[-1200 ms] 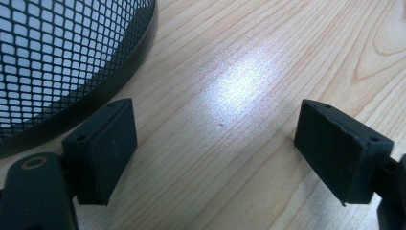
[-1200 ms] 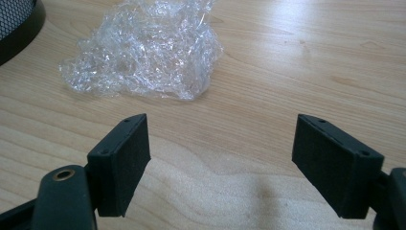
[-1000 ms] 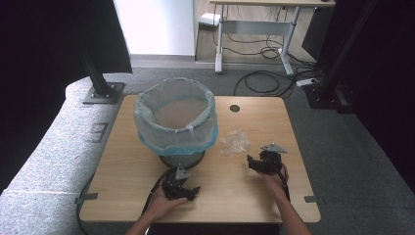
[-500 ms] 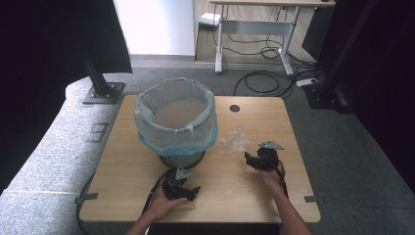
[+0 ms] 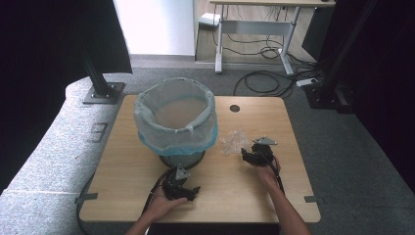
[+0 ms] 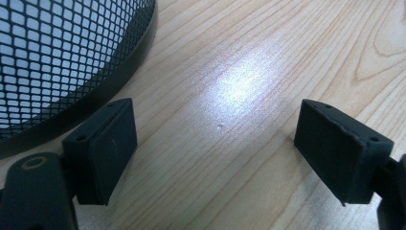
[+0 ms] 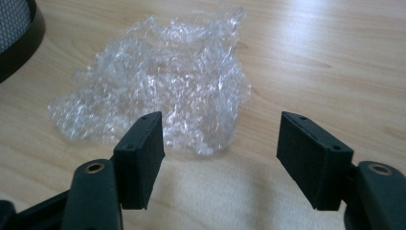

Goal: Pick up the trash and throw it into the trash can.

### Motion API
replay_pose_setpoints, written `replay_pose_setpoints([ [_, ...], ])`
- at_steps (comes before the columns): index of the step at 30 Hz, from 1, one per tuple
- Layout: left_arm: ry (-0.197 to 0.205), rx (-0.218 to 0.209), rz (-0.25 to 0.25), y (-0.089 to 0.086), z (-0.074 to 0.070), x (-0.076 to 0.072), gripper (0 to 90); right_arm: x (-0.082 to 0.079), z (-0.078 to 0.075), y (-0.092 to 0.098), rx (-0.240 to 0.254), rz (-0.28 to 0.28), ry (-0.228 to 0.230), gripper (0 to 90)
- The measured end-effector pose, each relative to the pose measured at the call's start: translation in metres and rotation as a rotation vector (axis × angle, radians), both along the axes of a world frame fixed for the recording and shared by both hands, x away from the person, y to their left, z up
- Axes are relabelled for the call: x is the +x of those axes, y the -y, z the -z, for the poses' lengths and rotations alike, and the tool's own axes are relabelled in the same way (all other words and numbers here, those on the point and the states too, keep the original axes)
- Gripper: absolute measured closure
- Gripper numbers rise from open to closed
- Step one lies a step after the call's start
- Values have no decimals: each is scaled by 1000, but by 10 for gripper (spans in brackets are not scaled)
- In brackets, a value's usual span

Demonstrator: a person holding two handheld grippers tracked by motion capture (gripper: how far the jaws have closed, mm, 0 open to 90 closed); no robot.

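Observation:
A crumpled wad of clear plastic wrap (image 5: 234,142) (image 7: 158,88) lies on the wooden table (image 5: 225,196), right of a black mesh bin (image 5: 177,122) lined with a pale blue bag. My right gripper (image 5: 248,155) (image 7: 220,158) sits just short of the wrap, open, its jaws wide apart with bare wood between them. My left gripper (image 5: 188,190) (image 6: 215,153) rests low on the table in front of the bin, also open and holding nothing. The bin's mesh base (image 6: 57,62) curves past its left jaw.
A round cable hole (image 5: 234,107) sits near the table's far edge. Grey carpeted floor, black stand bases (image 5: 102,93) and a desk with loose cables (image 5: 259,51) lie beyond the table.
My right gripper has crept slightly left, closer to the plastic wrap. The left gripper has stayed where it was.

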State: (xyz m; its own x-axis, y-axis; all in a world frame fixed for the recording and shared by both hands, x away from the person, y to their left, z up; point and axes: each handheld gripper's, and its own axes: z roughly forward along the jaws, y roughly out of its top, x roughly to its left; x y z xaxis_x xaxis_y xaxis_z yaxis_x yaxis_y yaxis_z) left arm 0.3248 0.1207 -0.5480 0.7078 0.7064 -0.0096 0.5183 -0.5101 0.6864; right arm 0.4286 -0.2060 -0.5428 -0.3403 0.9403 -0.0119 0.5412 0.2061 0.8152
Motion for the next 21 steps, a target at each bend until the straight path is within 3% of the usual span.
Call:
replay_pose_setpoints([
  [5,0,0,-1,0,0,0,148,8,1,-6,-6,-5,17,387],
  [9,0,-1,-1,0,0,0,148,13,9,-9,-34,5,-6,450],
  [11,0,-1,-1,0,0,0,148,14,9,-6,-19,19,-9,508],
  [17,0,-1,-1,0,0,0,148,17,10,-2,10,-40,-47,685],
  [21,1,-1,-1,0,0,0,148,17,10,-3,2,-61,-55,737],
])
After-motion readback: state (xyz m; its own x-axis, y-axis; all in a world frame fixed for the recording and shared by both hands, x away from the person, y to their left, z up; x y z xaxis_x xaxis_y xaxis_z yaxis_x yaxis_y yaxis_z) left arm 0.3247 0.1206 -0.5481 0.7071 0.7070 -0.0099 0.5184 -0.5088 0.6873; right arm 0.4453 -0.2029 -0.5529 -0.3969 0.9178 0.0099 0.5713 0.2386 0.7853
